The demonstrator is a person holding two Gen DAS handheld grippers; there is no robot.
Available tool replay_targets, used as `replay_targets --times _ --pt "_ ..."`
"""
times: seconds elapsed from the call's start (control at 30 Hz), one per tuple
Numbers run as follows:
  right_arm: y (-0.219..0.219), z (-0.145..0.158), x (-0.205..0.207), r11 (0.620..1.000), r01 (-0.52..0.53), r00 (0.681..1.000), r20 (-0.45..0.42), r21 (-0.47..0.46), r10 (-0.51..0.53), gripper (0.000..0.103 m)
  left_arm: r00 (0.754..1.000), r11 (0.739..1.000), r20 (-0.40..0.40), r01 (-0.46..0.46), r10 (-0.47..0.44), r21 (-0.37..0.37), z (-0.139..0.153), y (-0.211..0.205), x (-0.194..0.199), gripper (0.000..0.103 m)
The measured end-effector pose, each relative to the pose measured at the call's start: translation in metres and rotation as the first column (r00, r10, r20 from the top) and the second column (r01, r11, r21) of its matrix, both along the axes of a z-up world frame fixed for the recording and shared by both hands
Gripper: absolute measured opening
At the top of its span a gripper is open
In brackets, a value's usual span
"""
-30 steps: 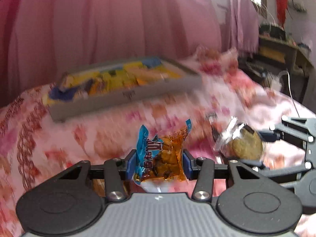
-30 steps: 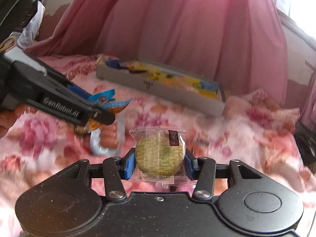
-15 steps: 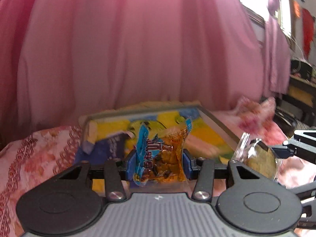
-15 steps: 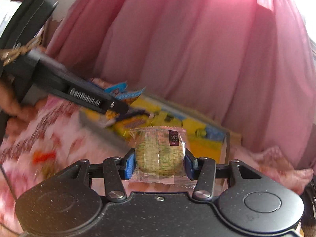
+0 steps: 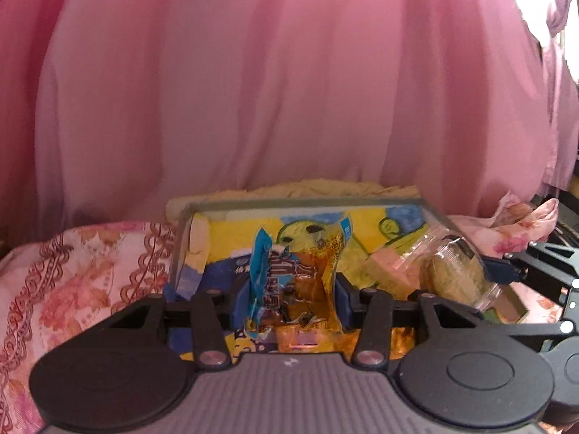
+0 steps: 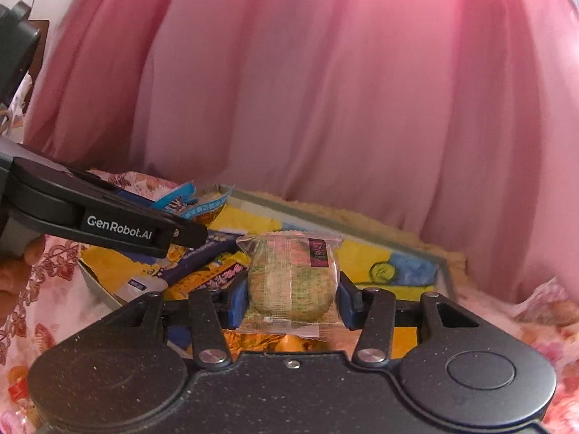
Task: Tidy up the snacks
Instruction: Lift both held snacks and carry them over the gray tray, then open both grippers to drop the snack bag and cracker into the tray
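Above, left hand-held gripper [image 5: 292, 291] clamped on a blue-and-orange foil snack packet [image 5: 295, 282], right hand-held gripper [image 6: 292, 298] clamped on a clear-wrapped round green biscuit [image 6: 292, 282], both over the grey shallow snack-filled tray [image 5: 307, 203] on the floral-sheeted bed [image 5: 83, 271], pink curtain [image 5: 289, 83] behind.

Backlit pink curtain [image 5: 289, 90] behind a pink floral bedspread [image 5: 72, 271], window glare upper right.
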State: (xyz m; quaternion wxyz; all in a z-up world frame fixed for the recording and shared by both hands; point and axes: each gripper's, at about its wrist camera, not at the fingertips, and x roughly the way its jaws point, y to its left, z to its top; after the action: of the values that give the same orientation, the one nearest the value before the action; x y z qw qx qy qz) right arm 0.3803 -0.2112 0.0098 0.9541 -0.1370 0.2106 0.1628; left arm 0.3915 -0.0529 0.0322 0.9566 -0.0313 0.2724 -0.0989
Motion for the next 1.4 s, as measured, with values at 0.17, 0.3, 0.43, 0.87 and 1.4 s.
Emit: replay_targets --times 0.17,0.3,0.43,0.87,1.4 --pt "0.006 -0.014 0.008 1.0 0.004 1.0 -0.026 0.027 -0.003 0.05 0.999 1.0 -0.041 -0.015 0.015 -0.004 -0.014 0.003 0.011 0.051" --pt "0.004 -0.018 0.014 0.999 0.009 0.999 -0.045 0.046 -0.007 0.05 0.998 1.0 -0.062 -0.02 0.019 -0.004 -0.02 0.004 0.016 0.051" --pt "0.003 -0.024 0.019 0.998 0.013 0.998 -0.064 0.056 -0.01 0.05 0.996 1.0 -0.085 -0.023 0.022 -0.005 -0.026 0.006 0.02 0.051" --pt "-0.003 -0.032 0.016 0.995 0.048 0.996 -0.074 0.087 -0.041 0.068 0.989 0.996 -0.133 -0.067 0.058 -0.065 -0.029 0.011 0.021 0.069" --pt "-0.048 0.009 -0.065 0.969 0.122 0.985 0.097 0.214 -0.145 0.101 0.99 0.986 0.071 -0.117 0.126 -0.122 0.012 0.007 -0.033 0.102"
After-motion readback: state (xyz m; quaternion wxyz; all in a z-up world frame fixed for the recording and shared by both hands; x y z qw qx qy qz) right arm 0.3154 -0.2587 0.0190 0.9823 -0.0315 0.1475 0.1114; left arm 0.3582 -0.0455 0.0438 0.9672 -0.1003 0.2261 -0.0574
